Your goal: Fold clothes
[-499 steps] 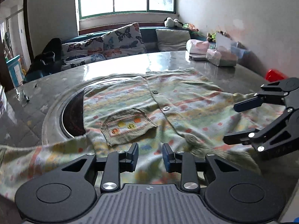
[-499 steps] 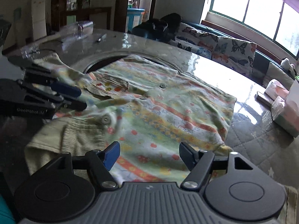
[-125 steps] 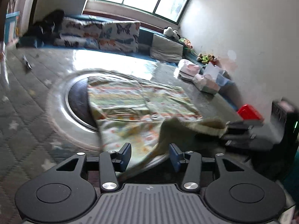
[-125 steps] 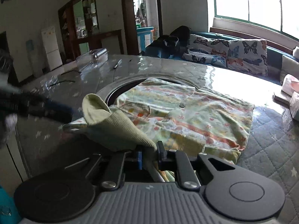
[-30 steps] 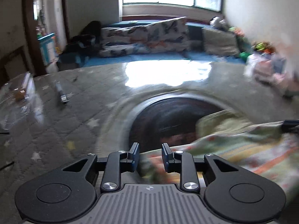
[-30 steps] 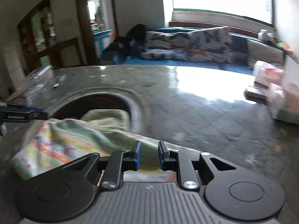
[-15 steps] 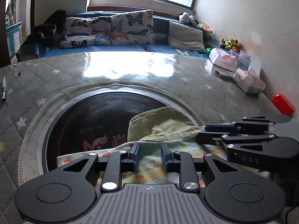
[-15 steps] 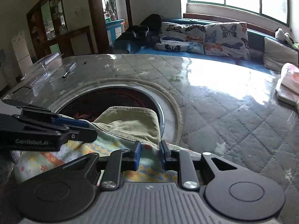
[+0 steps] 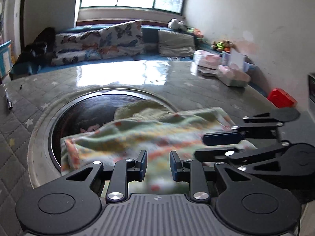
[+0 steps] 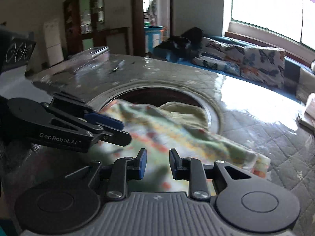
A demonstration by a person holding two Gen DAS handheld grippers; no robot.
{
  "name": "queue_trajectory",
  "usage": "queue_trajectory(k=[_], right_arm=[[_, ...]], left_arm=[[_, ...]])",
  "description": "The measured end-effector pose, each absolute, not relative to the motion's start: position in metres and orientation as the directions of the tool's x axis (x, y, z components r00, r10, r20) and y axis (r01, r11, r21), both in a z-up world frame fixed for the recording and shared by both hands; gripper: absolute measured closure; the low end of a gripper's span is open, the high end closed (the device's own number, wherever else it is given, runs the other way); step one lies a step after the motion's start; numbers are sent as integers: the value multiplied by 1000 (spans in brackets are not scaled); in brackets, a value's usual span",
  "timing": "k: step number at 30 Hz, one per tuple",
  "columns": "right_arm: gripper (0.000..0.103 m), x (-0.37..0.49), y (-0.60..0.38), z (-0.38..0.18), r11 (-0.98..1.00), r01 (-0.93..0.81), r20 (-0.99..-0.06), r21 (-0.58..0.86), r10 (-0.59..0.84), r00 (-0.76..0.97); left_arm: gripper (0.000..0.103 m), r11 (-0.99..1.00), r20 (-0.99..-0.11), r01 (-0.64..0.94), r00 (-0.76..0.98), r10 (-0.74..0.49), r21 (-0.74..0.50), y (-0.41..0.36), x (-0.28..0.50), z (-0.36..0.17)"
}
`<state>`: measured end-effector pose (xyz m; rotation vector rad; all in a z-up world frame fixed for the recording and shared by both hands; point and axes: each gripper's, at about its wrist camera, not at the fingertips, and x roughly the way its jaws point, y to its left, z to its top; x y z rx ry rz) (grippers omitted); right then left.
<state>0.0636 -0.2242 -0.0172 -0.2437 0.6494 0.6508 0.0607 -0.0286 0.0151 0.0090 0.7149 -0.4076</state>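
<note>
1. The step in hand looks like the release after a fold: the patterned garment [image 9: 149, 135] lies as a bundled rectangle on the quilted table cover [image 9: 196, 92], partly over the dark round inset [image 9: 84, 114].
2. The left gripper [image 9: 158, 165] stands part open, with blurred cloth showing between the pads; I cannot tell whether it touches them.
3. The right gripper [image 10: 157, 164] has its jaws opening, with cloth lying in the gap but not pinched.
4. The next move calls for drawing both grippers clear without dragging the layers, then probably smoothing the bundle flat.
5. The garment is soft and thin with an orange and yellow print, and its ribbed, plain green hem [image 10: 185, 114] bulges out on the far side.
</note>
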Motion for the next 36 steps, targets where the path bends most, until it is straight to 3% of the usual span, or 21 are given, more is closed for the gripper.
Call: queue_trajectory(k=[7, 15, 20, 24, 27, 36], right_arm=[[78, 42, -218, -37, 781, -620, -622, -75, 449, 641], [77, 36, -233, -37, 789, -612, -620, -60, 451, 642], [70, 32, -242, -35, 794, -606, -615, -48, 455, 644], [62, 35, -256, -36, 819, -574, -608, -19, 447, 657], [50, 37, -266, -39, 841, -540, -613, 8, 431, 662], [49, 34, -296, -43, 868, -492, -611, 68, 426, 667]], left_arm=[[75, 926, -643, 366, 687, -339, -97, -33, 41, -5], [75, 925, -634, 350, 684, -361, -150, -28, 32, -5], [75, 924, -616, 333, 693, -374, -186, -19, 24, -3], [67, 927, -601, 315, 707, -373, -205, -7, 19, 0], [54, 938, -599, 274, 722, -346, -211, 3, 14, -1], [54, 932, -583, 217, 732, -353, -291, 28, 3, -9]])
